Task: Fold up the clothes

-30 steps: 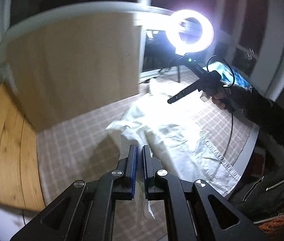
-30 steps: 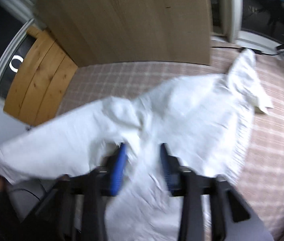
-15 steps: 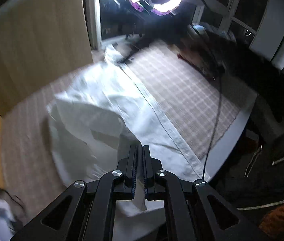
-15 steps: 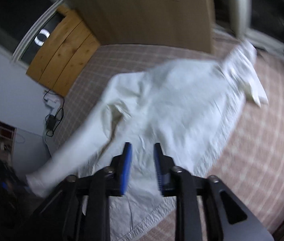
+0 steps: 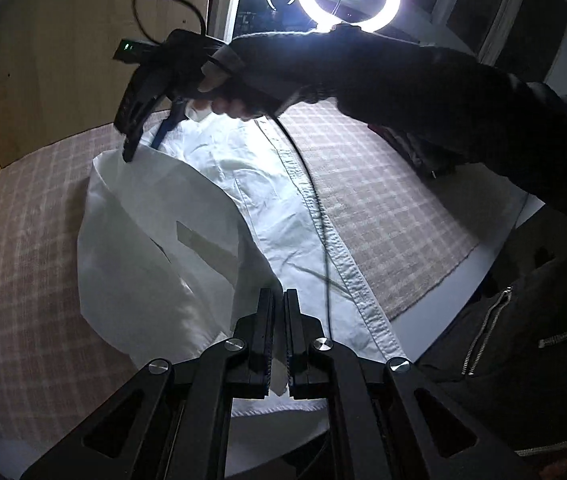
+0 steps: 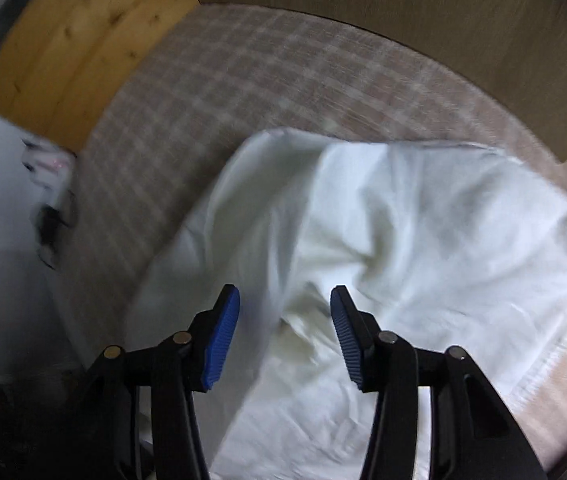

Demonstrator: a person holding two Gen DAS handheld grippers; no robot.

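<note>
The left gripper (image 5: 279,320) is pinching the near edge of the white shirt (image 5: 155,248) lying on the checked rug (image 5: 383,208); the right gripper (image 6: 285,320), jaws closing, should be pinching the far fold squarely, keeping both edges level.

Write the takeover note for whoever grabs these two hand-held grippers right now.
Left hand-held gripper: shut on a fold of the white shirt, holding that part lifted.
Right hand-held gripper: jaws apart and closing, over the far end of the shirt; pads not pressing cloth yet.
The shirt lies on the checked cloth, its seamed edge running down the middle, one side raised over.
Done: one side picked up.
Left: pinch the far end with the right, lay the fold flat, go on folding.
</note>
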